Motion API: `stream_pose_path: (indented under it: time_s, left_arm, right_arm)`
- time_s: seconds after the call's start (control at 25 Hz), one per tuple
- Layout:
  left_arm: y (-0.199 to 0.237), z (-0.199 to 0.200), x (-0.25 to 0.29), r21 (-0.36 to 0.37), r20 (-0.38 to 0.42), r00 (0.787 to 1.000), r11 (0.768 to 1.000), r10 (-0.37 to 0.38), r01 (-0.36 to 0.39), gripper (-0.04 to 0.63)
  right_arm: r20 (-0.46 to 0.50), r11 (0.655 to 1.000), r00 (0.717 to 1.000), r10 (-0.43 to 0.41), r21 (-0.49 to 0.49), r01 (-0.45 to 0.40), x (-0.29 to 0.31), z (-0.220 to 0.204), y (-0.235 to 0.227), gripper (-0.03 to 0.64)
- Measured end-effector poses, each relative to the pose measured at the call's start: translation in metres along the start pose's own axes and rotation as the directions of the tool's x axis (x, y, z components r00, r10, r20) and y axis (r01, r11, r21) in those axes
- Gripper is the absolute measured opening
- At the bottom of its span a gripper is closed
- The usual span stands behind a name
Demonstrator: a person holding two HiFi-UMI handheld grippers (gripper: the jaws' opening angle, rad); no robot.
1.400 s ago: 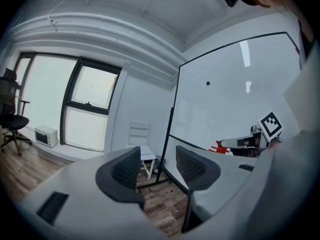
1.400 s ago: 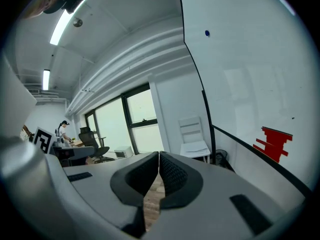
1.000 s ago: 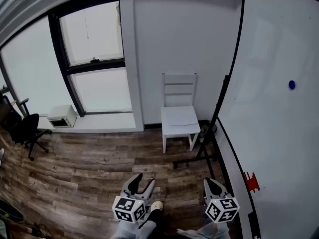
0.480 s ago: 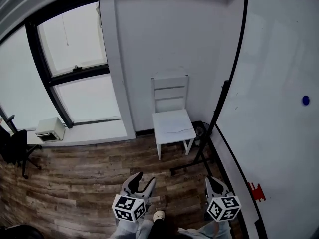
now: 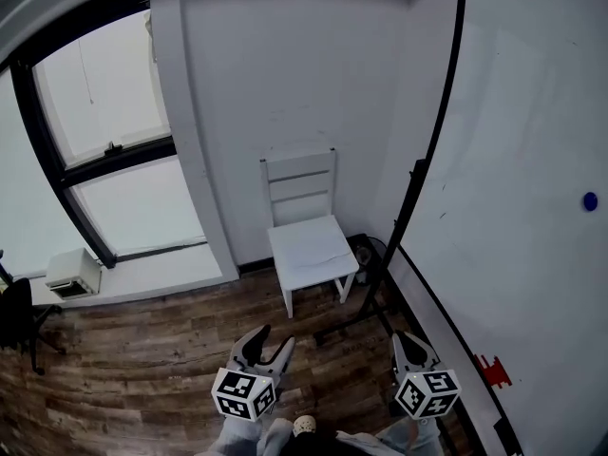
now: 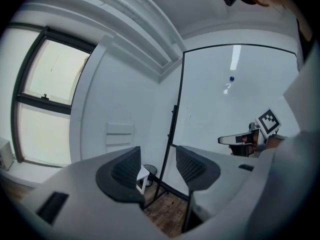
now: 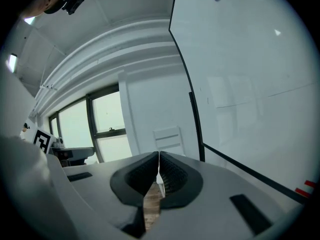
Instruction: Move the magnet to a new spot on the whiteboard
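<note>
Head view showed both grippers held low in front of the person, over the wood floor (image 5: 142, 350) and well apart from the whiteboard (image 5: 532, 112). This looked like a carrying pose rather than a reach. The magnet (image 5: 590, 200), a small blue disc, clung to the upper part of the board, well in from its black left edge and far above its bottom rail. Neither tool was near it, so the move seemed not yet begun.

The left gripper (image 5: 271, 342) had its jaws apart with nothing between them; its own view looked through the gap at the floor and the board's stand (image 6: 167, 154). The right gripper (image 5: 407, 342) had its jaws pressed together on nothing, which I judged would need opening before any grasp. Being nearer the board, it seemed the likelier tool for the job.

A white chair (image 5: 304, 245) stood against the wall beside the board's left edge. A dark bin (image 5: 361, 251) sat by its leg, and what it held could not be seen. A red item (image 5: 494, 371) lay at the bottom rail.
</note>
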State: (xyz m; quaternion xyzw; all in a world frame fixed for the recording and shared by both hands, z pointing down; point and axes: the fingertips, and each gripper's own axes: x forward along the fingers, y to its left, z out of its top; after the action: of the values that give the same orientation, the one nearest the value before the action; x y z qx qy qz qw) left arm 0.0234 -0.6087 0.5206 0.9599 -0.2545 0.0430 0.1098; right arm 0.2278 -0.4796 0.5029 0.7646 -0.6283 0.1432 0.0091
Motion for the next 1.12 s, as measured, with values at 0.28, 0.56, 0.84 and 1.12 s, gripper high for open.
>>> stream_pose_path:
  time_s: [0.28,0.56,0.84,1.12]
  left_arm:
    - [-0.01,0.0,0.043,0.002,-0.025,0.992,0.992,-0.123,0.123,0.216]
    - [-0.041,0.006,0.087,-0.015,-0.008,0.972,0.972,-0.235,0.235,0.216]
    - [-0.09,0.012,0.131,-0.021,-0.02,0.938,0.938,-0.346,0.346,0.216]
    - [-0.177,0.02,0.177,-0.003,-0.038,0.86,0.861,-0.509,0.509,0.216]
  right_arm:
    - [0.012,0.994,0.994,-0.105,0.013,0.105,0.004,0.008,-0.024,0.029]
    - [0.016,0.975,0.975,-0.222,0.005,0.222,-0.017,0.018,-0.065,0.029]
    - [0.06,0.94,0.938,-0.341,0.031,0.34,-0.054,0.041,-0.113,0.029]
    - [0.134,0.901,0.891,-0.435,0.054,0.431,-0.109,0.066,-0.149,0.029]
